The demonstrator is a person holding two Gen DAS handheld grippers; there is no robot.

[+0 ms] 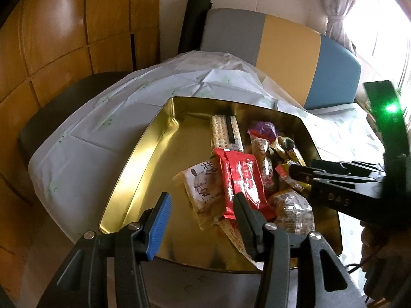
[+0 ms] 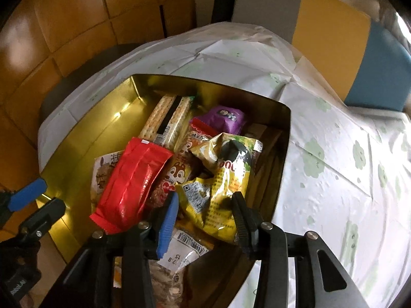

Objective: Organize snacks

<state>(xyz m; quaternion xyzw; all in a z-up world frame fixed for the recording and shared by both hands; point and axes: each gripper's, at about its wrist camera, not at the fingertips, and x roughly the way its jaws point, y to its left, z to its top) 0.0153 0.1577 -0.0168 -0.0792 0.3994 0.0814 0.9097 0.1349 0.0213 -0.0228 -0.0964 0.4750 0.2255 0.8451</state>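
Observation:
A gold tin tray (image 1: 143, 154) on the table holds several snack packets: a red wrapper (image 1: 241, 179), a cracker pack (image 1: 226, 133), a purple packet (image 1: 264, 128) and a white biscuit pack (image 1: 203, 184). My left gripper (image 1: 203, 205) is open and empty above the tray's near side, beside the red wrapper. My right gripper (image 2: 205, 210) is open over a yellow crumpled packet (image 2: 221, 179) in the tray (image 2: 77, 138); it also shows at the right of the left wrist view (image 1: 298, 172). The red wrapper (image 2: 131, 179) lies to its left.
The table carries a white cloth (image 2: 334, 154) with green flowers. A grey, yellow and blue bench back (image 1: 282, 51) stands behind it. A dark chair (image 1: 59, 113) and a wooden wall (image 1: 51, 38) are at the left.

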